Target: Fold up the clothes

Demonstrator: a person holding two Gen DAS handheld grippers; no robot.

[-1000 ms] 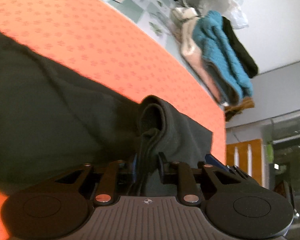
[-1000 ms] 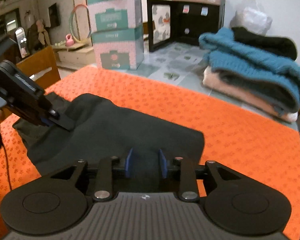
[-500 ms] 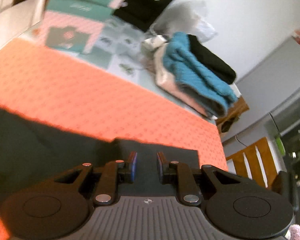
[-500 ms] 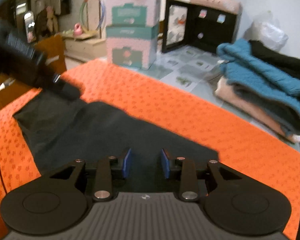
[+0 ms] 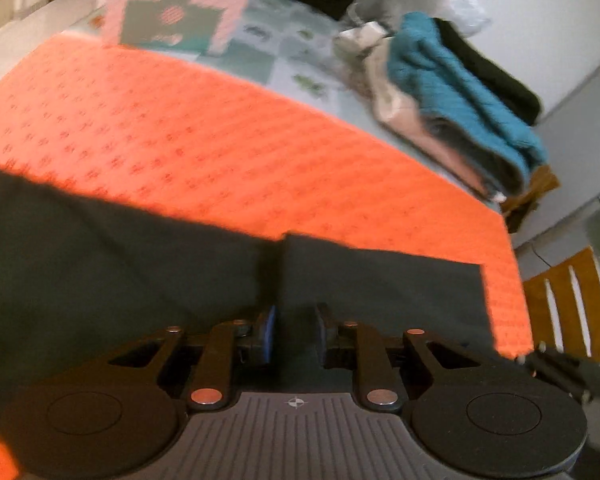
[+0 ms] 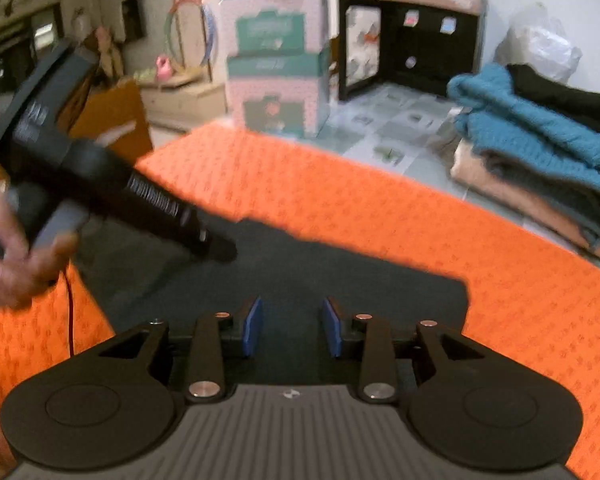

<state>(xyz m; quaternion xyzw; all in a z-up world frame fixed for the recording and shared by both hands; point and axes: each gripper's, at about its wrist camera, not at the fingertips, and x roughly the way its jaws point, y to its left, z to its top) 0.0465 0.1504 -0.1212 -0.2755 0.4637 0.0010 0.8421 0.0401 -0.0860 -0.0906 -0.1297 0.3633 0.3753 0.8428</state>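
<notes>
A dark grey garment (image 5: 148, 264) lies flat on the orange patterned cloth (image 5: 228, 152), with one part folded over onto itself at the right (image 5: 380, 284). It also shows in the right wrist view (image 6: 340, 280). My left gripper (image 5: 294, 330) is open and empty, raised just above the garment. My right gripper (image 6: 292, 326) is open and empty above the garment's near edge. The left gripper's body (image 6: 100, 176) shows in the right wrist view, held by a hand, its tip over the garment's left part.
A pile of folded clothes, teal, black and pink (image 6: 540, 152), lies at the far right beyond the orange cloth (image 6: 380, 208). Pink and teal boxes (image 6: 276, 52) and a black cabinet (image 6: 412, 44) stand at the back. A wooden chair (image 5: 568, 300) stands at the right.
My left gripper let go of the bunched garment fold and lifted away; the fold now lies flat. My right gripper pulled back slightly and stays open.
</notes>
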